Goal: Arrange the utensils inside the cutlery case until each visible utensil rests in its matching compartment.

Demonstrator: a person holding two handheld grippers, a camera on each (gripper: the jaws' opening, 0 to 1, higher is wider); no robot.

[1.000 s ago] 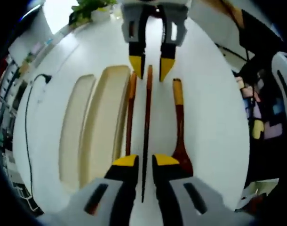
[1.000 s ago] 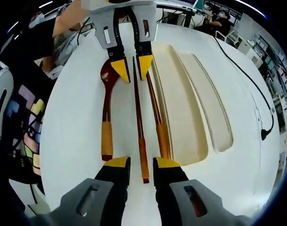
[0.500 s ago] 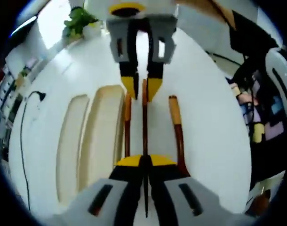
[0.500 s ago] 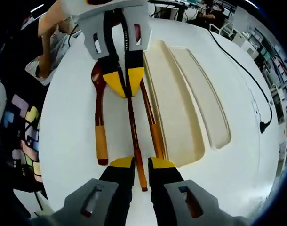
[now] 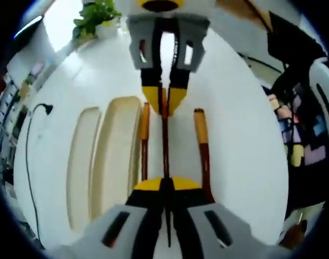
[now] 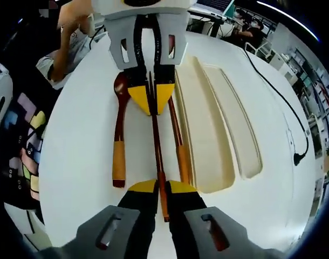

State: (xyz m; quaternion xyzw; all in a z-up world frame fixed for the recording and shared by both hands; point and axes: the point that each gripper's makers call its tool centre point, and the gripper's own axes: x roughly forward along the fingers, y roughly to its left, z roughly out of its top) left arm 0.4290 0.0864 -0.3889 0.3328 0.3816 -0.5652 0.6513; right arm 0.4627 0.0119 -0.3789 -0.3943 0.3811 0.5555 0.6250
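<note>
Left gripper view puts the chopstick (image 5: 165, 143) we are working on dead centre: a dark, thin stick lying along the white table (image 5: 240, 162), pinched at one end by our left gripper (image 5: 165, 184) and at the far end by our right gripper (image 5: 164, 101), both sets of jaws closed tight on it. In the right gripper view the same stick (image 6: 156, 145) runs from our right gripper (image 6: 161, 187) to the left one (image 6: 150, 100) opposite. We judge this a two-handed lift just starting; we cannot tell whether the stick has left the table.

Just beside it, on the case side, lies the second chopstick (image 6: 178, 141), close against the rim of the cutlery case (image 6: 207, 135). On the other side lies the spoon (image 6: 119, 137), a little apart. The case's two long compartments look empty, so all three utensils are still outside.

The risks we see:
- Hands rising unevenly would tilt the stick, and a thin, smooth stick could slide out of one pinch.
- Pulling apart or pushing together could bend it or pop an end free.
- Carrying it low across could knock the neighbouring chopstick or catch the case rim.
- Both long slots look similar, so we might choose the wrong one.
</note>
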